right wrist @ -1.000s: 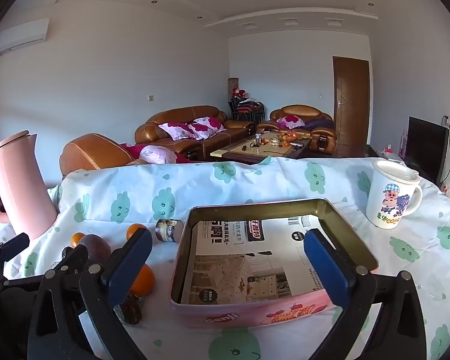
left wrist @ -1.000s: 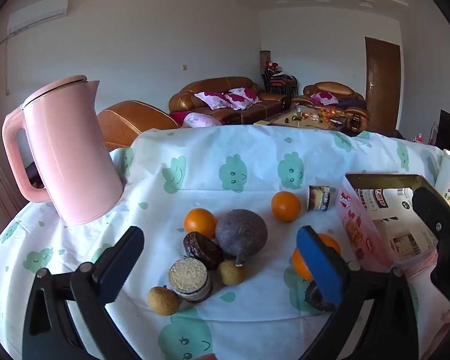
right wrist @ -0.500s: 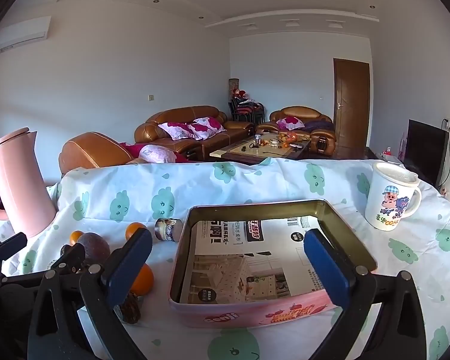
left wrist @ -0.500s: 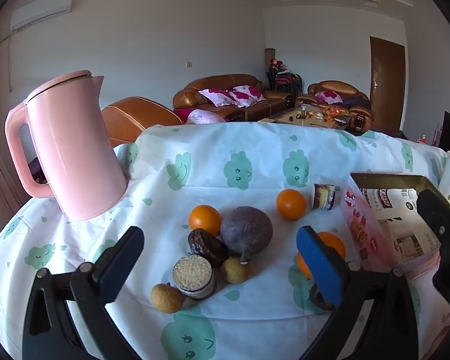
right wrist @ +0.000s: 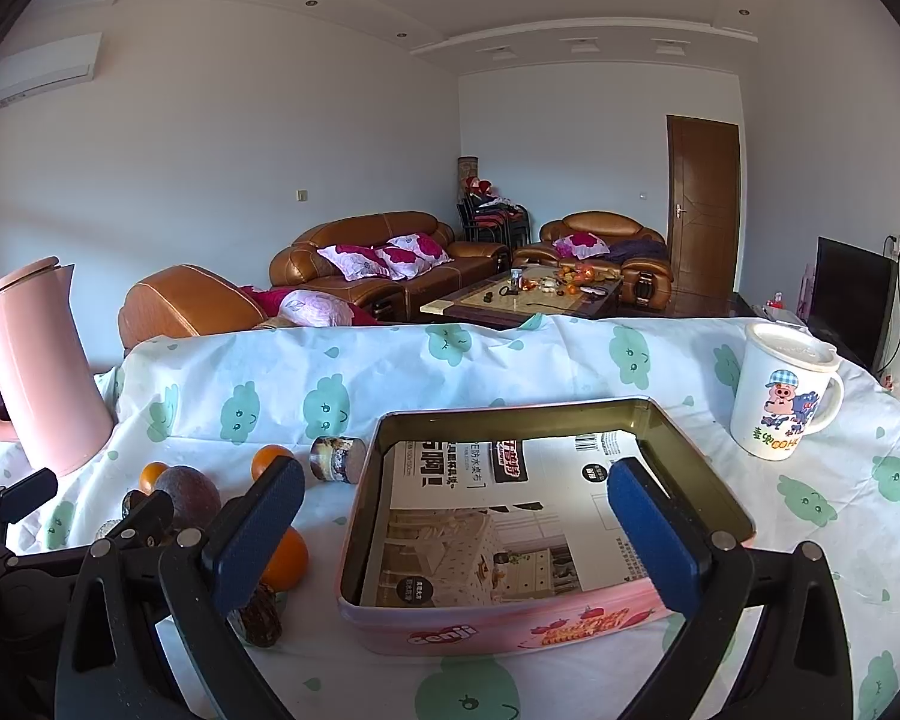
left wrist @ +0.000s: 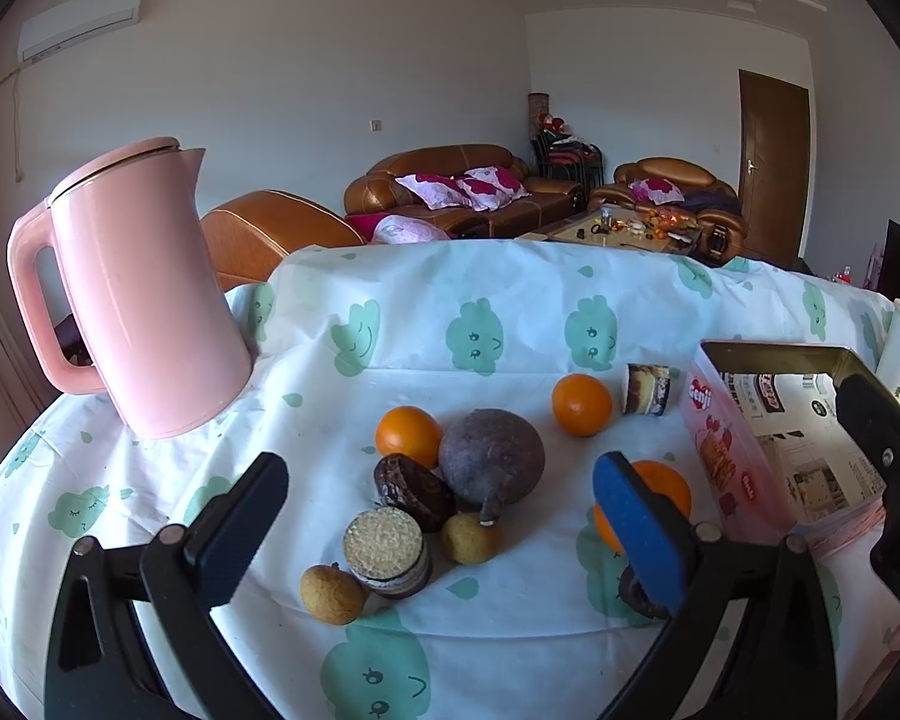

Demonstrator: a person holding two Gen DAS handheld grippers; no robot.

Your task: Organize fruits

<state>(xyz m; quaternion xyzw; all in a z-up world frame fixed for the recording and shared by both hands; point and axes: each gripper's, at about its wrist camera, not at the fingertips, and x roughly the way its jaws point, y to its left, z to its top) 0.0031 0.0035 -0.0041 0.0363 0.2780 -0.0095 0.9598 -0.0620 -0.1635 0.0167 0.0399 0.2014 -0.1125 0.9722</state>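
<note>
Spread wide and empty above a cloud-print cloth [left wrist: 510,300]: left gripper [left wrist: 438,516], low in the left wrist frame. Between its blue pads [left wrist: 630,528], centre frame: a tight heap of fruit and snacks. Largest there, a dark purple fruit [left wrist: 491,456], touching an orange [left wrist: 408,435] at its upper left and a chocolate cake [left wrist: 414,491] at its lower left. Just below, a small brown fruit [left wrist: 469,537] and a round sandwich biscuit [left wrist: 387,552]; lower left of that, a second small brown fruit [left wrist: 332,594]. Apart at centre right, another orange [left wrist: 581,404] beside a wrapped snack [left wrist: 646,389]. Partly behind the right-hand pad, a third orange [left wrist: 660,483] just beside the pink tin [left wrist: 726,462]. At upper left, a pink kettle [left wrist: 138,294].

Likewise parted and holding nothing: right gripper [right wrist: 456,534], at the bottom of the right wrist frame, in front of the tin [right wrist: 510,624]. Inside the tin, only printed paper [right wrist: 498,516]. At middle right, a pig mug [right wrist: 780,399]. At far left, the kettle [right wrist: 36,372]; the fruit heap at lower left, partly hidden by the left gripper's frame.
</note>
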